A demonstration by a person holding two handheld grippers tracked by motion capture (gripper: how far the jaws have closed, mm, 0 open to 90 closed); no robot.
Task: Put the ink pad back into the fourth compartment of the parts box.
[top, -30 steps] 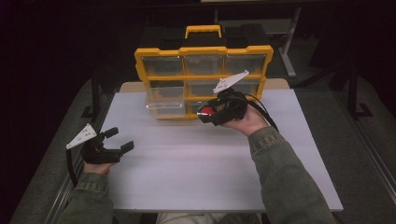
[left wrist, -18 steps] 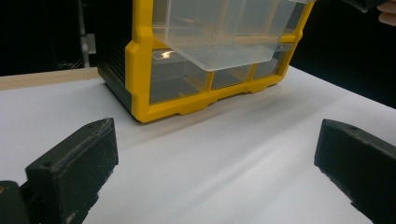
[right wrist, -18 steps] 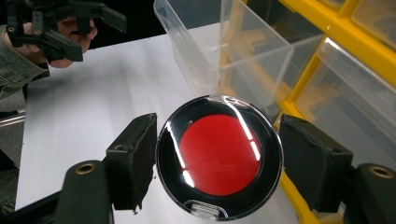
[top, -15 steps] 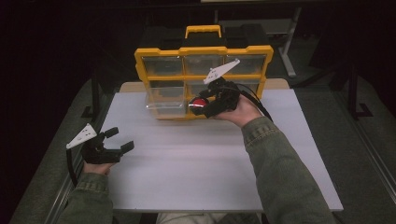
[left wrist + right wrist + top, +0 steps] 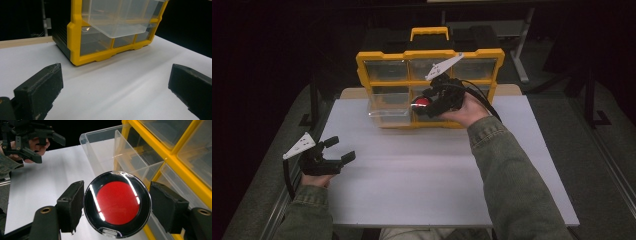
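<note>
A yellow organizer case (image 5: 429, 55) with clear drawers stands upright at the back of the white table (image 5: 422, 185). One clear drawer (image 5: 387, 114) at its left is pulled out; it also shows in the right gripper view (image 5: 110, 150) and the left gripper view (image 5: 120, 17). My right gripper (image 5: 424, 105) is shut on a round black case with a red center (image 5: 117, 203), held in the air just right of the open drawer. My left gripper (image 5: 337, 150) rests open and empty at the table's left edge, its fingers (image 5: 40, 87) wide apart.
Black supports stand beside the table at left (image 5: 314, 100) and right (image 5: 589, 95). A wooden strip (image 5: 25, 41) runs along the table's back edge. The white tabletop stretches bare between the case and the person's forearms.
My right gripper has risen and shifted left with the round case, from in front of the lower drawers to beside the pulled-out drawer. The left gripper has stayed put.
</note>
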